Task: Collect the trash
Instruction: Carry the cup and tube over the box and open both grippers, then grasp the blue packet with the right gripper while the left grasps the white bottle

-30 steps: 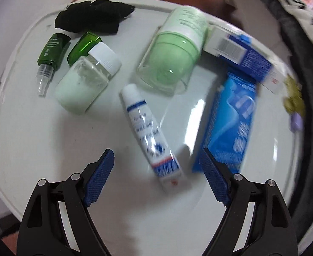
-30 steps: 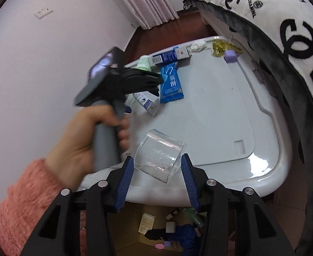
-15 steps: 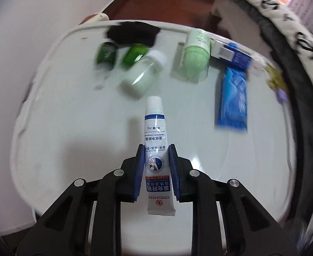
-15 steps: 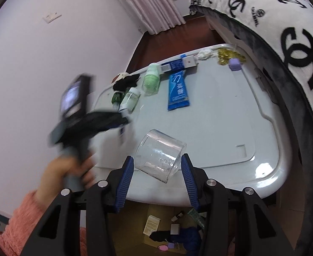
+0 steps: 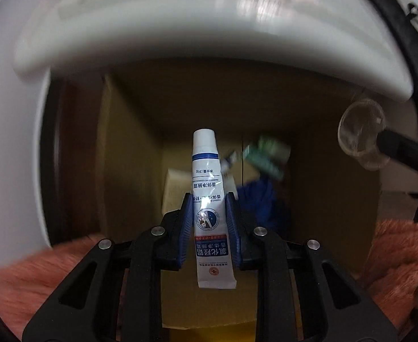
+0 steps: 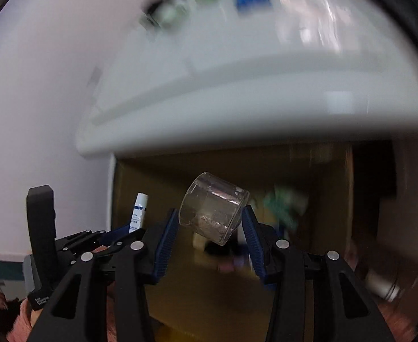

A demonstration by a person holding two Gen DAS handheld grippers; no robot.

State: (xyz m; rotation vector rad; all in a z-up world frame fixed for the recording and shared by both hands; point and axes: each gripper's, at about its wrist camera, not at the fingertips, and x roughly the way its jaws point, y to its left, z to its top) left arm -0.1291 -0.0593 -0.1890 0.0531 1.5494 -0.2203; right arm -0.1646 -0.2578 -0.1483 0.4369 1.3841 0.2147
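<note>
Left claw (image 5: 209, 222) points straight down with its jaws easing apart, though both pads press the white tube (image 5: 210, 199) at mid-length. The tube's long axis runs along the fingers, cap end toward the open cardboard box (image 5: 337, 199) directly beneath, so letting go should drop it inside.

Right claw (image 6: 210, 229), seen from its own camera, grips the clear plastic cup (image 6: 213, 211) tilted between its pads, above the same box beside the desk (image 6: 237, 105) edge.

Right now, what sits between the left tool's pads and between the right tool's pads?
Left tool: a white tube, left wrist view. Right tool: a clear cup, right wrist view.
</note>
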